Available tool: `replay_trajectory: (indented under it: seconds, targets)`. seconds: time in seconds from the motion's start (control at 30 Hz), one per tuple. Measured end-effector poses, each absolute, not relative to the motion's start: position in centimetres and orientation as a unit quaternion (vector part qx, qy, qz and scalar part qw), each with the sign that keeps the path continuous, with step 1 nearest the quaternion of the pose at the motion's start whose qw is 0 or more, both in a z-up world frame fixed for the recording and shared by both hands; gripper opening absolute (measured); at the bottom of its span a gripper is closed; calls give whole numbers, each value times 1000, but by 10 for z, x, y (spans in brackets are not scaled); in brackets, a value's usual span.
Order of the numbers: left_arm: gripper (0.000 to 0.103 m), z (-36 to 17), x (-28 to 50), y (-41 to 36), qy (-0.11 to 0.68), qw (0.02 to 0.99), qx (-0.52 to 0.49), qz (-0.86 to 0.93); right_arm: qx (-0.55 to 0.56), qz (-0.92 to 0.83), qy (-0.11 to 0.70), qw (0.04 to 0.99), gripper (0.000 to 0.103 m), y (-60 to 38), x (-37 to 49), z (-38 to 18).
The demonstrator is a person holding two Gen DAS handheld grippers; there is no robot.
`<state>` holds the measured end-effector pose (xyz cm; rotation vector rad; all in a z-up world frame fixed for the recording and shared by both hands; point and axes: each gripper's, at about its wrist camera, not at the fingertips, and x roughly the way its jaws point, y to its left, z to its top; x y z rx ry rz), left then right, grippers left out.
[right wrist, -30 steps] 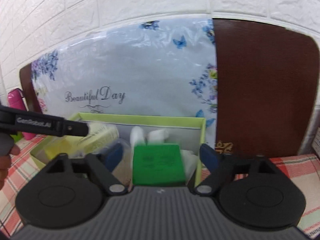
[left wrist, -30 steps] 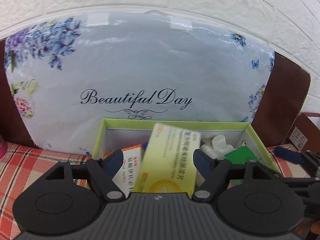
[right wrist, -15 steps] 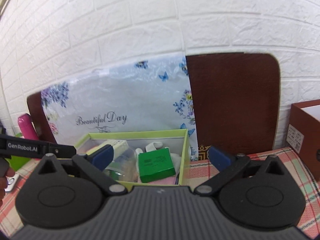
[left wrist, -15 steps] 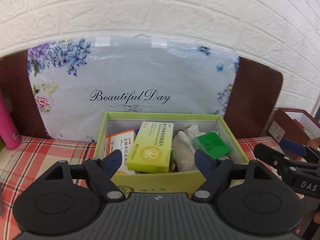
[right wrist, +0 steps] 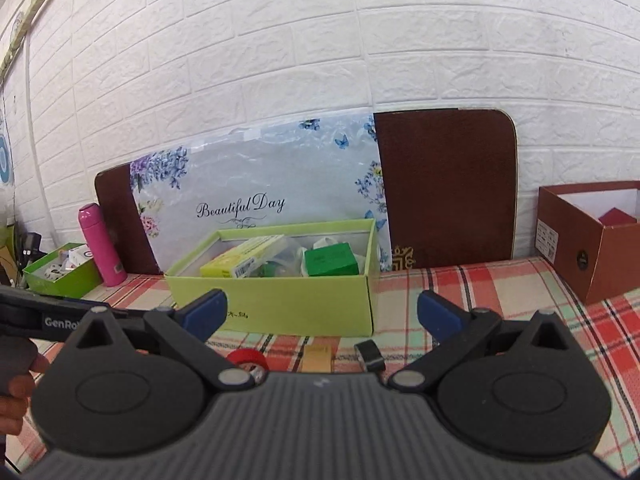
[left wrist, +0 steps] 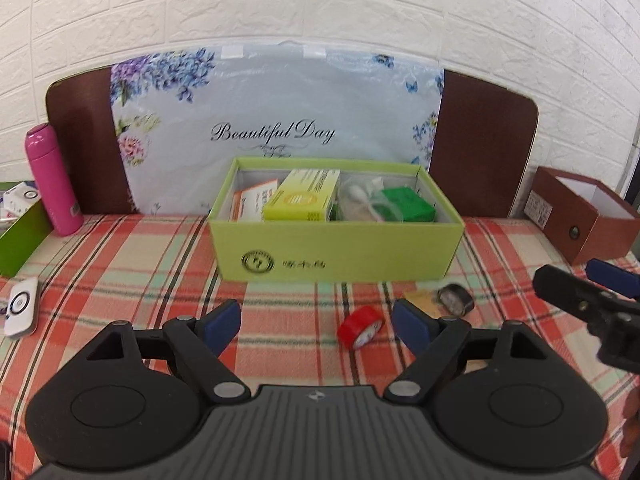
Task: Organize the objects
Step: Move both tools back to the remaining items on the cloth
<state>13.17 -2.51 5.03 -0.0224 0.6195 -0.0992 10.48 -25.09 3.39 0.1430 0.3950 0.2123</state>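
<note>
A light green box point(left wrist: 336, 254) stands on the checked tablecloth and holds a yellow medicine carton point(left wrist: 302, 202), an orange-white carton point(left wrist: 252, 204), a clear bag point(left wrist: 362, 204) and a green box point(left wrist: 408, 206). It also shows in the right wrist view point(right wrist: 296, 306). A red tape roll point(left wrist: 360, 328), a black tape roll point(left wrist: 456, 300) and a tan piece point(left wrist: 418, 300) lie on the cloth in front of it. My left gripper point(left wrist: 316, 324) is open and empty, back from the box. My right gripper point(right wrist: 320, 314) is open and empty too.
A pink bottle point(left wrist: 54, 186) and a darker green box point(left wrist: 22, 240) stand at the left, with a white device point(left wrist: 22, 306) on the cloth. A brown open box point(left wrist: 584, 216) stands at the right. A floral board point(left wrist: 276, 128) leans on the brick wall.
Both grippers have pulled back and up from the green box. The yellow carton and the small green box, between the fingers a second ago, now lie in the box.
</note>
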Motion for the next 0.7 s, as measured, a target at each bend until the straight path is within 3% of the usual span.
replay_trajectory:
  seconds: [0.7]
  targets:
    - [86,12,108,-21,357,933,-17,-42,81,95,256,959,103,-252,65,-14]
